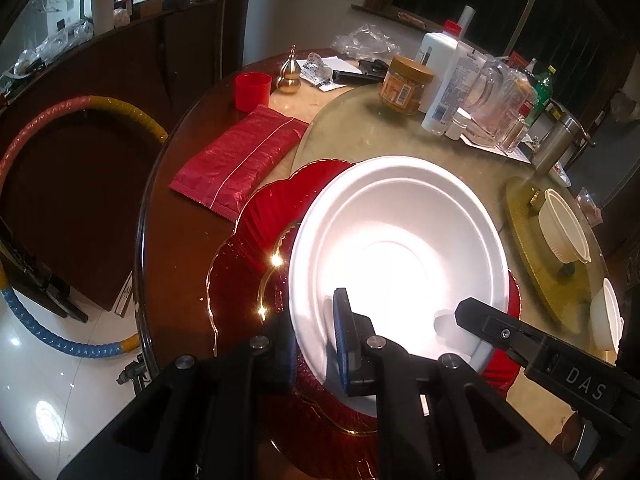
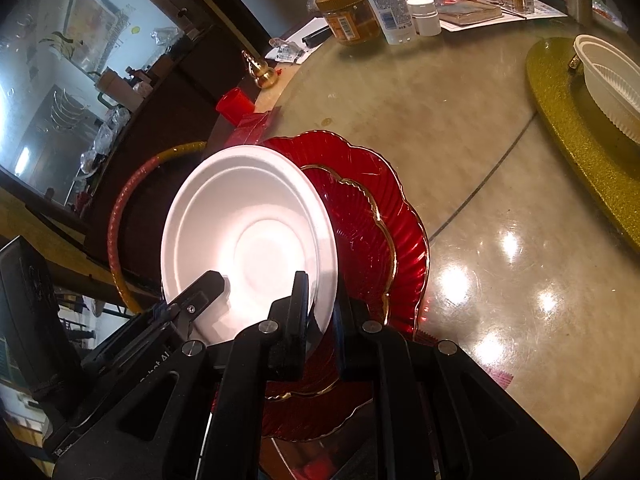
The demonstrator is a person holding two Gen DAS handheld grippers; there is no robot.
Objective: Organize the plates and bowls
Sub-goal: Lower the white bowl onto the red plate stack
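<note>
White foam plate (image 1: 400,256) sat tilted over two stacked red scalloped glass plates (image 1: 256,240) near the table's edge. Both grippers pinched its near rim: the left gripper (image 1: 316,344) at its 7 o'clock, the right gripper (image 2: 320,312) at its 5 o'clock. Glare washed out the plate's centre, and the linkages hid the red plates' near side. Farther, at 2 o'clock, ribbed white bowls (image 1: 564,232) rested on a glittery gold charger (image 1: 532,264), with open glass tabletop (image 2: 460,128) between.
</note>
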